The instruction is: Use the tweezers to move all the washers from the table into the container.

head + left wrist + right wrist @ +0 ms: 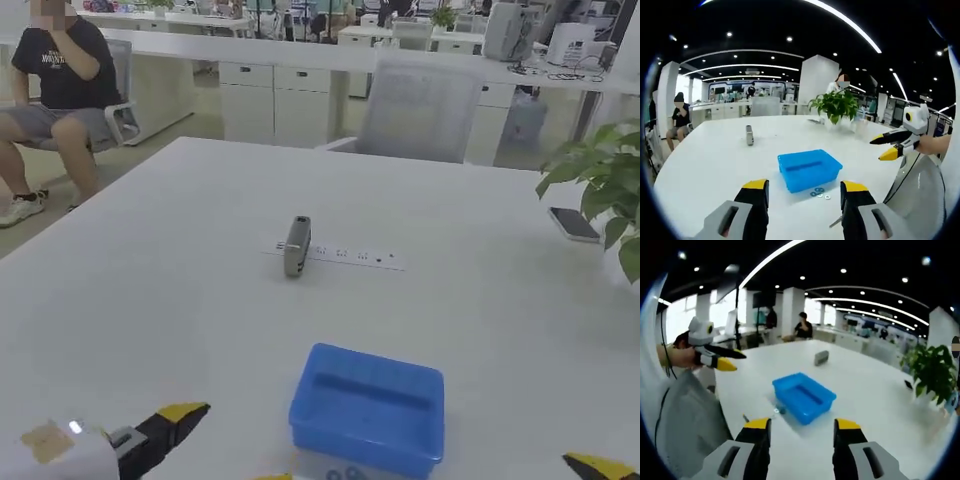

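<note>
I have both grippers hovering over the white table [715,165]. My left gripper [805,186] has its jaws spread wide with nothing between them. My right gripper [803,424] is the same, wide apart and empty. The blue container [810,179] sits at 12 o'clock from the left jaws. The washers [819,192] lie clustered on the table just beside its near wall, at its 5 o'clock. The tweezers [836,221] lie near them, further toward 5 o'clock, untouched.
</note>
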The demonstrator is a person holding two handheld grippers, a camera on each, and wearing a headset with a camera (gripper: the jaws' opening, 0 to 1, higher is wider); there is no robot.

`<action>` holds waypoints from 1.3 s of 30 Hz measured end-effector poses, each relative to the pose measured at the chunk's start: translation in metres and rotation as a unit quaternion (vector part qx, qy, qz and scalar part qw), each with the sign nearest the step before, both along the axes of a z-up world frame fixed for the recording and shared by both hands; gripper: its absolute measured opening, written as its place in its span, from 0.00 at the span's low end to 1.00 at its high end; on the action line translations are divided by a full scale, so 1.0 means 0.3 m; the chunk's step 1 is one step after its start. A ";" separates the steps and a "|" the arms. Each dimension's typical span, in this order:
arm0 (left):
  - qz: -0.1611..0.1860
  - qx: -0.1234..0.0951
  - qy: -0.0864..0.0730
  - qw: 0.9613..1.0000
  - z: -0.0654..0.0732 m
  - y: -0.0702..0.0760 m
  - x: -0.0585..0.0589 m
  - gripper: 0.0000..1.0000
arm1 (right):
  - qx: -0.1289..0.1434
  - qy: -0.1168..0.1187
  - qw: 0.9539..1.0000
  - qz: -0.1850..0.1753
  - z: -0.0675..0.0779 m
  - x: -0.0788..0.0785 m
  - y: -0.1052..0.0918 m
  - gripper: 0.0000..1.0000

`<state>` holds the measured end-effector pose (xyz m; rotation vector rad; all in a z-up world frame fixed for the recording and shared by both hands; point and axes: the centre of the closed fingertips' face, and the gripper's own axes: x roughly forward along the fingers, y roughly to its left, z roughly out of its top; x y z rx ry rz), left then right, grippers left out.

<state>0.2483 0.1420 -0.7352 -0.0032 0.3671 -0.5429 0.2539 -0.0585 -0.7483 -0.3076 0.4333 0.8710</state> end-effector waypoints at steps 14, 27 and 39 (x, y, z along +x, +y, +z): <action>-0.115 0.041 0.123 0.985 -0.178 -0.044 -0.082 0.31 | -0.029 0.104 0.986 0.127 -0.168 -0.110 0.164 0.18; -0.229 0.123 0.170 0.950 -0.295 -0.135 -0.138 0.20 | -0.087 0.153 0.967 0.187 -0.297 -0.168 0.220 0.14; -0.302 0.231 0.173 0.909 -0.391 -0.184 -0.145 0.16 | -0.147 0.146 0.954 0.219 -0.364 -0.168 0.228 0.14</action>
